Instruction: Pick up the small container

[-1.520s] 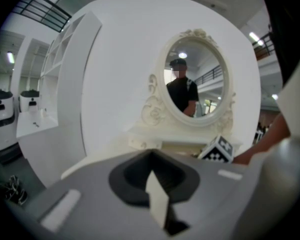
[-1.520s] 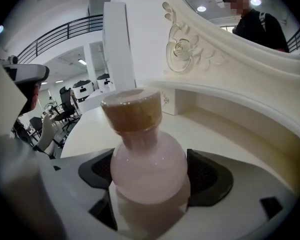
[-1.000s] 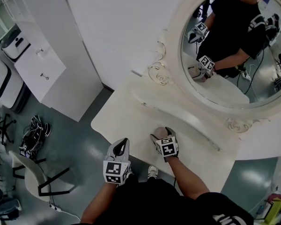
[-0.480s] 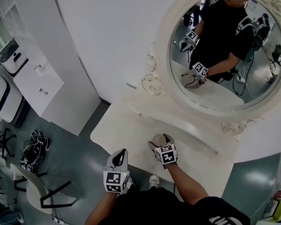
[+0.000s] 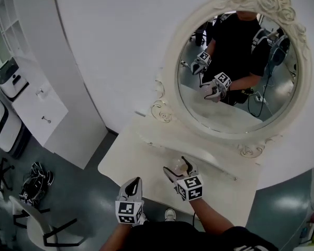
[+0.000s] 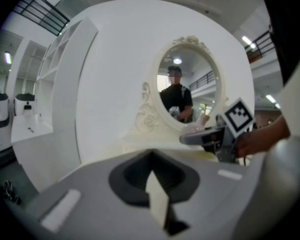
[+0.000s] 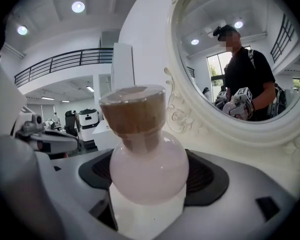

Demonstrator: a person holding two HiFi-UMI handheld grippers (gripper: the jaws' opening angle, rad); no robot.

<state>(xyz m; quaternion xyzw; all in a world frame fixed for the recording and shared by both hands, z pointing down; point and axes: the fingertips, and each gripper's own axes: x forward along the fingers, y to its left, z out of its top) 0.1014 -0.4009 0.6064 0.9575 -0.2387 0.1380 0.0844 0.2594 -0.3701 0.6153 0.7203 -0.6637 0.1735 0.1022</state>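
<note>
The small container (image 7: 146, 160) is a pale pink round flask with a brown cork top (image 7: 134, 110). My right gripper (image 7: 147, 181) is shut on its belly and holds it upright. In the head view the right gripper (image 5: 179, 169) holds the container (image 5: 177, 165) a little above the cream dressing table (image 5: 130, 151). My left gripper (image 5: 132, 183) hangs at the table's front edge with its jaws together and nothing in them. In the left gripper view the left gripper (image 6: 153, 178) points at the mirror, with the right gripper (image 6: 216, 137) off to its right.
A large oval mirror (image 5: 235, 67) in an ornate cream frame stands at the back of the table and reflects the person and both grippers. A white cabinet (image 5: 39, 106) stands to the left. A chair (image 5: 39, 224) and bags (image 5: 35, 179) sit on the floor.
My right gripper has risen off the table top with the container in it and tilted. The left gripper has stayed by the front edge. The head view has swung up toward the mirror.
</note>
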